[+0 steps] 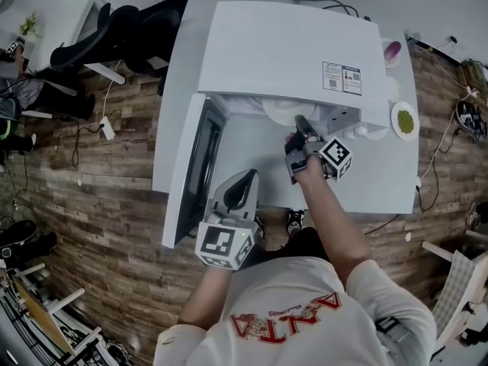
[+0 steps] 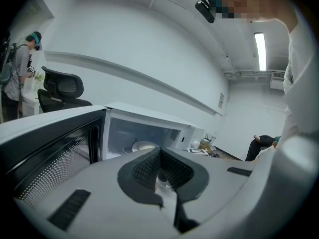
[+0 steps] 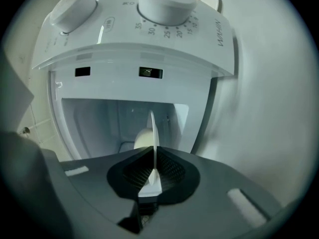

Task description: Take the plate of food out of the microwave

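Observation:
The white microwave (image 1: 290, 52) stands on a white table with its door (image 1: 191, 170) swung open to the left. A white plate (image 1: 284, 113) lies at the mouth of the cavity. My right gripper (image 1: 301, 128) reaches into the opening and is shut on the plate's rim. In the right gripper view the plate (image 3: 152, 133) shows edge-on as a thin white line pinched between the pads, with pale food (image 3: 142, 139) behind it. My left gripper (image 1: 242, 185) hangs shut and empty in front of the open door, pointing at the cavity, where the plate (image 2: 144, 146) shows.
Right of the microwave the table carries a plate of green food (image 1: 405, 120) and a dish with something purple (image 1: 392, 52). The microwave's dials (image 3: 167, 1) sit beside the cavity. An office chair (image 1: 91, 44) and cables are on the wooden floor at left. A person (image 2: 17, 78) stands far left.

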